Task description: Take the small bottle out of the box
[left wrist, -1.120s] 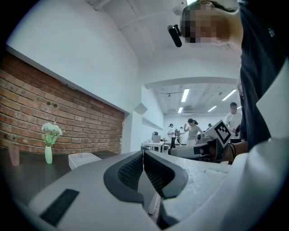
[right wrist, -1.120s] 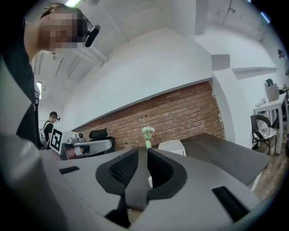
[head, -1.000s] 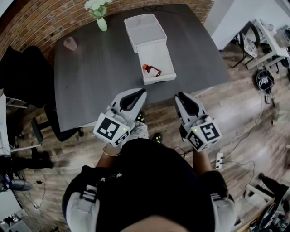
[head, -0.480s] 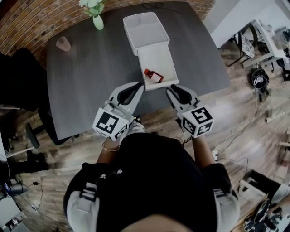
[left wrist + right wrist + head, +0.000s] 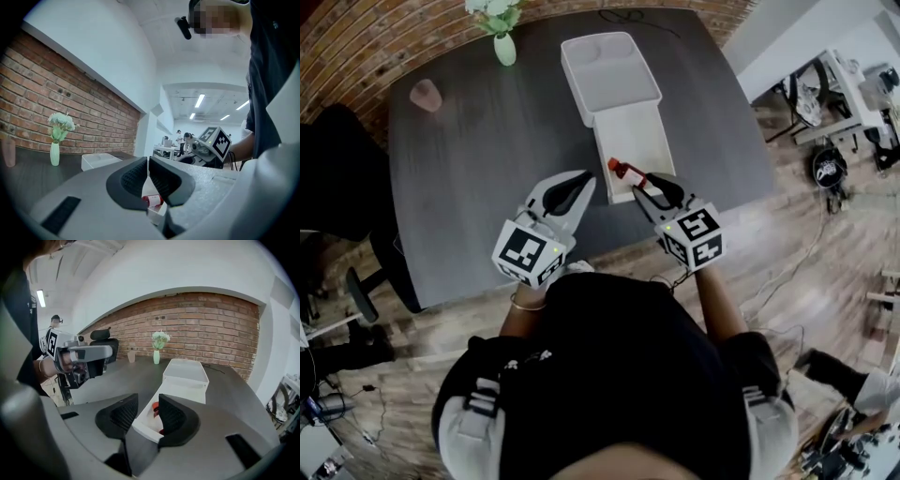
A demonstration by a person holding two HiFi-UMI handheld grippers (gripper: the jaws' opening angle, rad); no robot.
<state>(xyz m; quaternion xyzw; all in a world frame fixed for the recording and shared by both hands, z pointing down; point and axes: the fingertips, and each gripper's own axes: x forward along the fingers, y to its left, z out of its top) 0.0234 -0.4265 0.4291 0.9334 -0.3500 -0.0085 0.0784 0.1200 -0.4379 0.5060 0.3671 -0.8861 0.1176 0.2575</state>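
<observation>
A person stands at a dark grey table (image 5: pixel 487 169) with a two-jaw gripper in each hand; the open white box (image 5: pixel 630 131) lies near the table's front edge, its hinged lid (image 5: pixel 609 70) folded back on the far side. The small bottle (image 5: pixel 623 171) lies on its side inside the box, at the end nearest the person; it has a red cap and a pale band round its body, and any print on that band is too small to read. The right gripper (image 5: pixel 649 183) reaches over the box's near end, just beside the bottle; its jaws are opening, and in the right gripper view the box's near corner shows in the gap between them while the pads press on nothing. The left gripper (image 5: pixel 584 178) hangs over the table just left of the box, jaws drawn together and empty. Each gripper carries a cube (image 5: pixel 694 236) of black-and-white square markers; these are patterns only, not legible words. Near the table's far edge stand a pale green vase (image 5: pixel 504 49) of white flowers and, well to its left, a pink cup (image 5: pixel 425 94).
</observation>
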